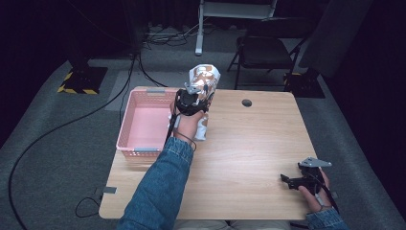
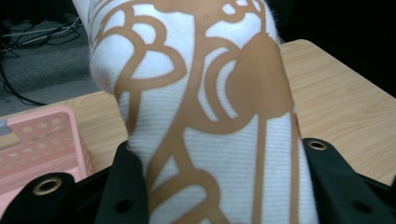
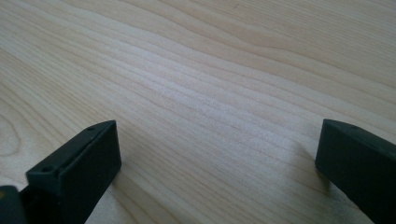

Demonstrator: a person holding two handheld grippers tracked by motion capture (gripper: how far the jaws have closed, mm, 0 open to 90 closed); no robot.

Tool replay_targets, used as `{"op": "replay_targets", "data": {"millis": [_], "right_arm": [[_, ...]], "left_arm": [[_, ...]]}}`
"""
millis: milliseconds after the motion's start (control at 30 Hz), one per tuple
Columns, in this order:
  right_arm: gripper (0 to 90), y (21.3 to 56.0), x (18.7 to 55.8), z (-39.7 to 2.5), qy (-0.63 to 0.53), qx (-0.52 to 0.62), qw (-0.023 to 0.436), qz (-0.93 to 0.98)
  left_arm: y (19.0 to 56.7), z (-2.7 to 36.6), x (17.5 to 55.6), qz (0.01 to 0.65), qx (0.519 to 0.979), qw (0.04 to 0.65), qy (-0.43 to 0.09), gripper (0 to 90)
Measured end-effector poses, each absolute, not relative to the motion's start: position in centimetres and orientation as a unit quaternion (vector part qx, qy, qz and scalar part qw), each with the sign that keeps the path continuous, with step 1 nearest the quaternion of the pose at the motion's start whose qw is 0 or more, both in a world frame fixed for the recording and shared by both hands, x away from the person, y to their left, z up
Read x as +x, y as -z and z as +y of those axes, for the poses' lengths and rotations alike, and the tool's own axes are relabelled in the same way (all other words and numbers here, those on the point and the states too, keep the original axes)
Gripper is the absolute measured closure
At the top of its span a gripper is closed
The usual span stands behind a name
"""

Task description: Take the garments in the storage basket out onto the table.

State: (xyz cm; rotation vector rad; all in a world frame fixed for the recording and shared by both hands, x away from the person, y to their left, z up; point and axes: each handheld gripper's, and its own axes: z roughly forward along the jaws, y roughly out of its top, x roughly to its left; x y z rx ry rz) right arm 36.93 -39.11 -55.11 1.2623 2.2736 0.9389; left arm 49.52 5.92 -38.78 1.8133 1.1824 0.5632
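White knit cloth with tan line pattern point(image 1: 205, 81) hangs upright, long axis vertical, clamped mid-length between my left gripper's point(image 1: 190, 101) jaws above the table's far-left part. Pink perforated plastic basket point(image 1: 128, 125) sits just beside it at nine o'clock, so I judge the next move goes leftward. Right gripper point(image 1: 290, 179) rests well apart at four o'clock on the pale wooden table point(image 1: 249, 158), jaws spread, holding nothing.

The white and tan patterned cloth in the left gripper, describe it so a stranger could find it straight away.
Start at the wooden table and find the pink basket at its left edge. Just right of it, the left gripper holds up the cloth. It is the only soft thing there: ribbed white fabric with tan curved outlines.
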Motion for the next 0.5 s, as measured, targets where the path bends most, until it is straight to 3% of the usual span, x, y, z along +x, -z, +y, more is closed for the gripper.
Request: {"op": "replay_targets", "data": {"millis": [500], "right_arm": [[0.0, 55.1, 36.9, -39.1, -0.334, 0.448, 0.187, 0.808]], "left_arm": [[39.4, 3.5, 49.4, 0.460, 0.731, 0.456, -0.215, 56.3]]}}
